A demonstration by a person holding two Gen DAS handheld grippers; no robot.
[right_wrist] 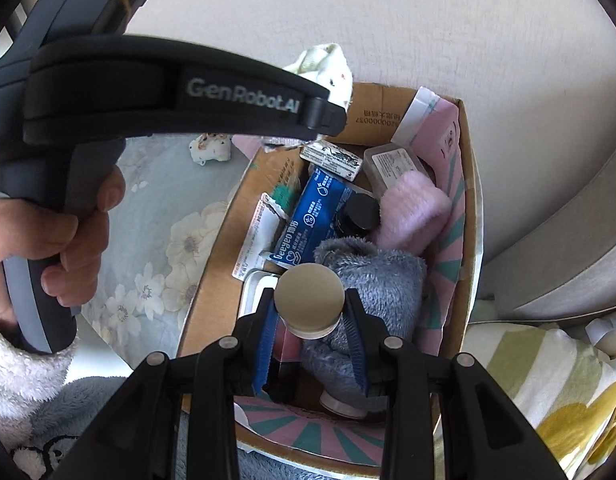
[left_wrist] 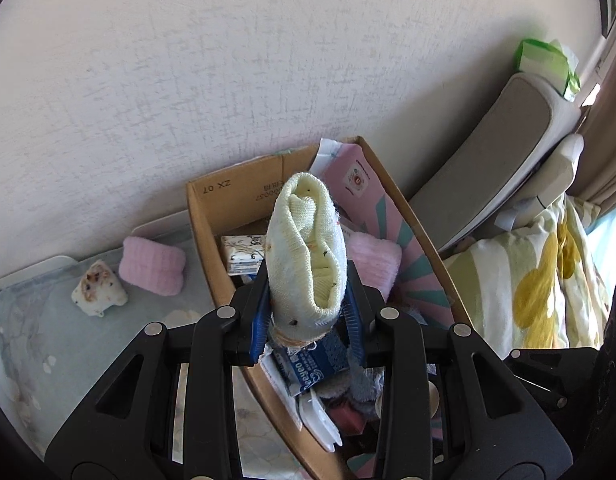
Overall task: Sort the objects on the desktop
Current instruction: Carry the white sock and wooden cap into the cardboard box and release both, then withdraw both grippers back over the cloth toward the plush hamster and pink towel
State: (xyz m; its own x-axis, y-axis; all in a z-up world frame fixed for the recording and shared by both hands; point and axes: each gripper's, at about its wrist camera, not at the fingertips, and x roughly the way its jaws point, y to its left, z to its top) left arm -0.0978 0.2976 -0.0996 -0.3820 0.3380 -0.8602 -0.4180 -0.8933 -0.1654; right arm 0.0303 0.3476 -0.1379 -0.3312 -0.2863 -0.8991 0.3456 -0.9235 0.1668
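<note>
Both grippers tilted down — left gripper [left_wrist: 308, 312] gripping sock [left_wrist: 308, 256]

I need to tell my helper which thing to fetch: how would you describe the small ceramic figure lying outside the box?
Start at the cardboard box against the wall. Outside it, on the floral mat, a pink rolled towel lies, and the ceramic figure sits beside it. It is the only hard, glossy white piece there, speckled brown.

Both grippers [left_wrist: 308, 312] [right_wrist: 309, 334] angle downward, fingers clamped on loads.
</note>
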